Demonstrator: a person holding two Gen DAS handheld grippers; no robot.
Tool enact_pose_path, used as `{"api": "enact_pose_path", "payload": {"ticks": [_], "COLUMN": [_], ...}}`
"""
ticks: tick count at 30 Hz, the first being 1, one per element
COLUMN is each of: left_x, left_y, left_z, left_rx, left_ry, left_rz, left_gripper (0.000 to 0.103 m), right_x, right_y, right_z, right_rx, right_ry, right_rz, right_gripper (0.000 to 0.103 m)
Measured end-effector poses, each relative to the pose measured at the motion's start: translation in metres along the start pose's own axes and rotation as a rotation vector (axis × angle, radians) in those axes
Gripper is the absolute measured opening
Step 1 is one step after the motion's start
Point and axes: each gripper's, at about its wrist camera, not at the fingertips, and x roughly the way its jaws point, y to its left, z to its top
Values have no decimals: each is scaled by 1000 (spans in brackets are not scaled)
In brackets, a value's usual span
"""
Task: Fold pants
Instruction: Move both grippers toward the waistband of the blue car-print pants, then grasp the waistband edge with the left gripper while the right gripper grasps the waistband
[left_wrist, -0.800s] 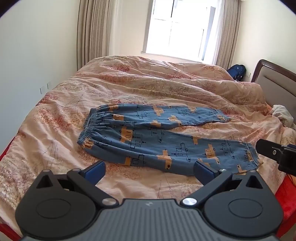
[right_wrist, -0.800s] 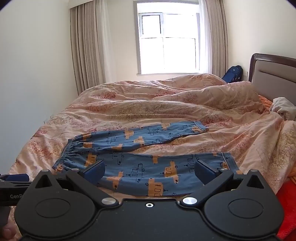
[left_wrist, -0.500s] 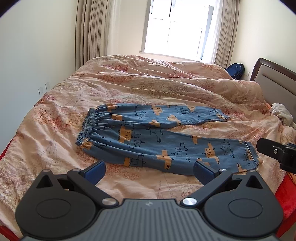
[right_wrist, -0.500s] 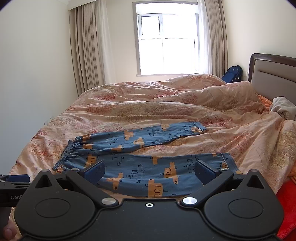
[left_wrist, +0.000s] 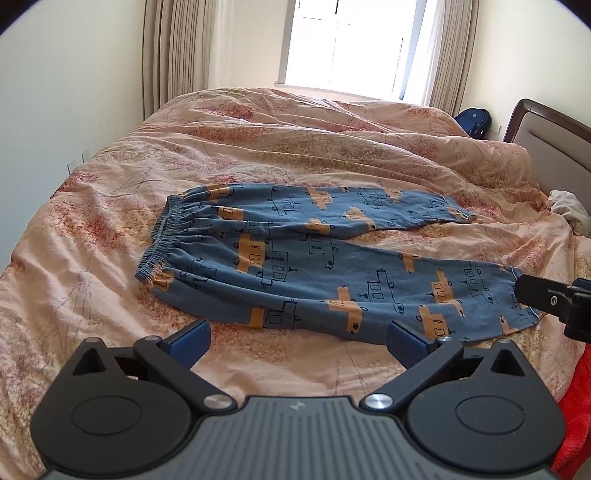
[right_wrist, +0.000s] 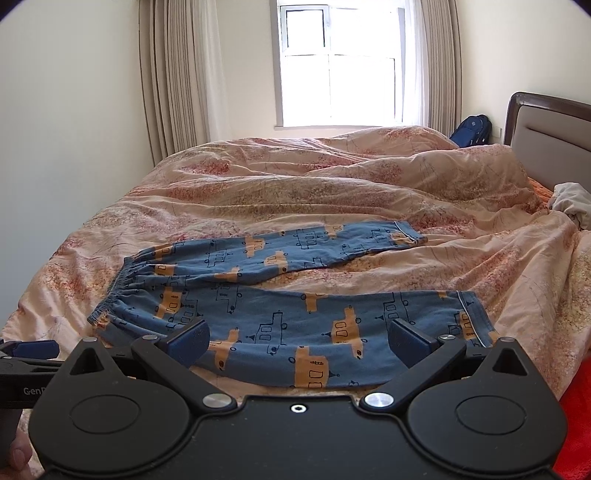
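Blue pants (left_wrist: 295, 258) with orange and dark prints lie flat on the pink floral duvet (left_wrist: 92, 258), waistband to the left and both legs spread to the right. My left gripper (left_wrist: 297, 339) hovers open just short of the near leg's lower edge, nothing between its fingers. In the right wrist view the pants (right_wrist: 295, 317) lie under my right gripper (right_wrist: 297, 339), which stands open above the near leg. One finger of the right gripper shows at the right edge of the left wrist view, beside the near leg's cuff (left_wrist: 517, 306).
A wooden headboard (right_wrist: 546, 125) rises at the right, with a white cloth (right_wrist: 569, 199) bunched beside it. A blue backpack (right_wrist: 472, 129) sits by the window wall. Red fabric (left_wrist: 580, 406) shows at the bed's near right edge. A wall runs along the left.
Both views have crept slightly closer to the pants and tipped down a little. Both grippers stay wide open.
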Motion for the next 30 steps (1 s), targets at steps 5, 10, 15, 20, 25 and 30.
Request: {"api": "enact_pose_path", "payload": {"ticks": [5,10,15,20,25,30], "left_x": [41,84,149,222,278,317], "left_y": [33,70,115,165,201,220], "left_z": [15,71,144,192,206,214], "left_rx": [-38,98,246,322,338,325], "left_ry": [11,-43,-51,35,105,165], "left_rz": [-144,-111,-154,-227,-282,-390], "left_gripper": [103,103,103,103,101,79], "right_x": [38,89,174,265,349,421], "right_y": [4,1,8,12,19,30], "right_z": [5,45,104,154,196,213], "right_rx": [-71,-285,-476,-640,-651,-685], "right_ry": [1,-62,-59,-17,42,138], "right_rz": [50,188,310,467,605,723], "right_gripper": [103,103,103,103,102,94]}}
